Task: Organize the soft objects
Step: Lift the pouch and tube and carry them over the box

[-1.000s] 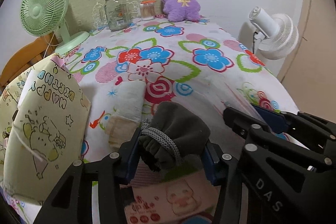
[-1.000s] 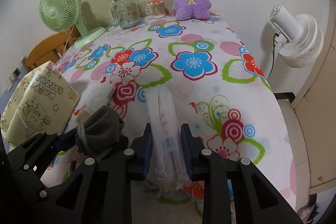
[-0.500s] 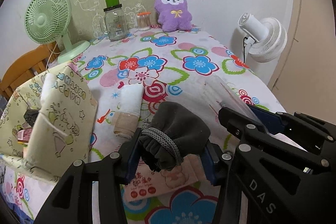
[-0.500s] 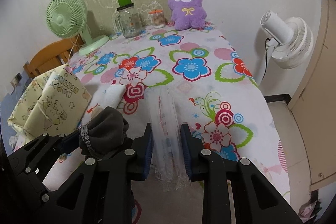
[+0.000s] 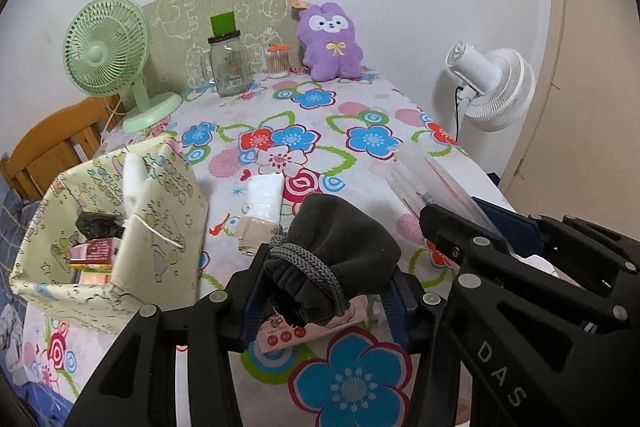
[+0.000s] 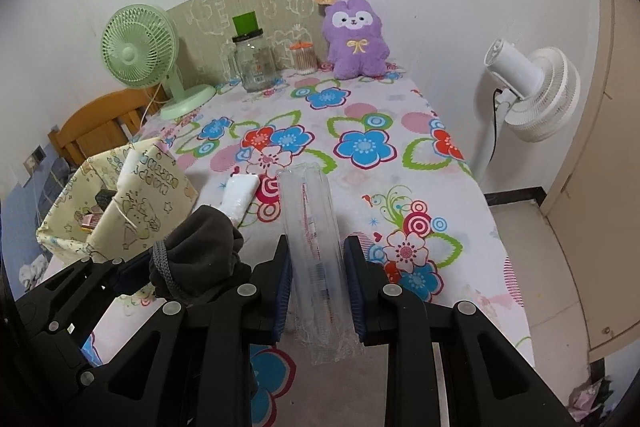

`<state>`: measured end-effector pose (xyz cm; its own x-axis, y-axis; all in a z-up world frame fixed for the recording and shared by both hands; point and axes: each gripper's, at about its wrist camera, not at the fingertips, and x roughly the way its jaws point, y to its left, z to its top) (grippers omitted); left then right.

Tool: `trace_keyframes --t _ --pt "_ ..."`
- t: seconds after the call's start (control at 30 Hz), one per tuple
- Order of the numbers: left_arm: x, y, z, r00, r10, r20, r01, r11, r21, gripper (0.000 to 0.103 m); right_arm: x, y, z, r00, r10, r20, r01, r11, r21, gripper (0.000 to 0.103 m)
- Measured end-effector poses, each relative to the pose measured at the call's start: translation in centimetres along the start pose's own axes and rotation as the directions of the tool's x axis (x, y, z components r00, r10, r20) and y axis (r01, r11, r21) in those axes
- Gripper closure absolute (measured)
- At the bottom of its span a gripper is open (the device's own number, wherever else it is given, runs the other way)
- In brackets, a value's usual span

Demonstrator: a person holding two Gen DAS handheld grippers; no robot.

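My left gripper (image 5: 324,291) is shut on a dark grey drawstring pouch (image 5: 340,247), held above the flowered tablecloth (image 5: 360,139). The same pouch (image 6: 200,247) shows at lower left in the right wrist view. My right gripper (image 6: 316,283) is shut on a clear plastic packet (image 6: 312,223) that sticks out forward; it also appears as a clear packet (image 5: 432,183) at the right of the left wrist view. A white and beige rolled cloth (image 5: 262,207) lies on the table. A pink printed tissue pack (image 5: 296,331) lies under the pouch. A yellow gift bag (image 5: 120,239) stands open at left.
A green desk fan (image 5: 106,55), a glass jar (image 5: 228,63), a cotton-swab holder (image 5: 278,61) and a purple plush toy (image 5: 330,43) line the far edge. A white floor fan (image 5: 492,83) stands beyond the right edge. A wooden chair (image 5: 48,151) is at left.
Both grippers have risen and pulled back from the table with the pouch and the packet still held. More of the tablecloth and the gift bag's inside now show.
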<state>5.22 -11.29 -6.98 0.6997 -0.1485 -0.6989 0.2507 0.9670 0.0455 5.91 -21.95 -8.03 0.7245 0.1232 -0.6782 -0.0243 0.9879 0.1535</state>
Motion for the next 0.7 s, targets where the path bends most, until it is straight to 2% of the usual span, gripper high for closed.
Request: trace_keyframes --t 0.7 --pt "-4.9 2.4 1.6 0.997 -0.005 0.073 0.006 1.0 -0.016 0.051 -4.9 3.4 1.7 0.997 -0.011 0.072 0.013 1.0 -0.02 0.074"
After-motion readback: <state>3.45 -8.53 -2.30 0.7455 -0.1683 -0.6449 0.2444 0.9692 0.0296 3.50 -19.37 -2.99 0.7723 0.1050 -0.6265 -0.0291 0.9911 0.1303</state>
